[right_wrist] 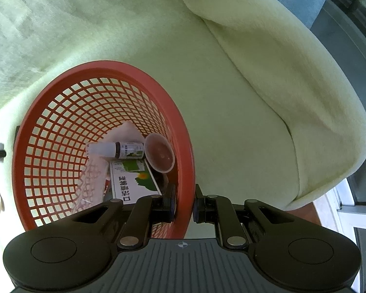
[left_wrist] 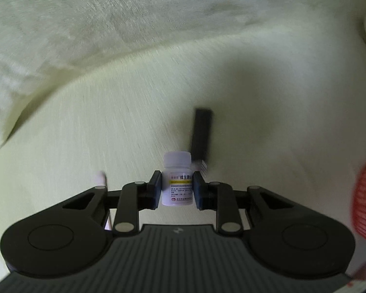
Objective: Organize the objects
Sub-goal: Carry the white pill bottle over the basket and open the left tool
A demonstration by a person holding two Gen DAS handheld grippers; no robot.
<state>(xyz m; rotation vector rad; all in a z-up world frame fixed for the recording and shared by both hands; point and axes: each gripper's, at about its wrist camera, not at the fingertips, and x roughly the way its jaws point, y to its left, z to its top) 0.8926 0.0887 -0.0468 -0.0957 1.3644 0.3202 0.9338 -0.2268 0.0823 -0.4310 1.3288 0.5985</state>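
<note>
White pill bottle (left_wrist: 177, 180) upright, clamped between left tool (left_wrist: 177, 189) pads; right tool (right_wrist: 184, 205) pinches basket (right_wrist: 183, 131) rim.

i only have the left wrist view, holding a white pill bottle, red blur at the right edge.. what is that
Observer: A red mesh basket; the right gripper has its jaws clamped on the rim.
Operator: anything in it
Observer: Yes, a dropper bottle lies on its side above a green and white box.
Operator: anything else
Observer: A clear round cup rests against the wall to the right of them.
</note>
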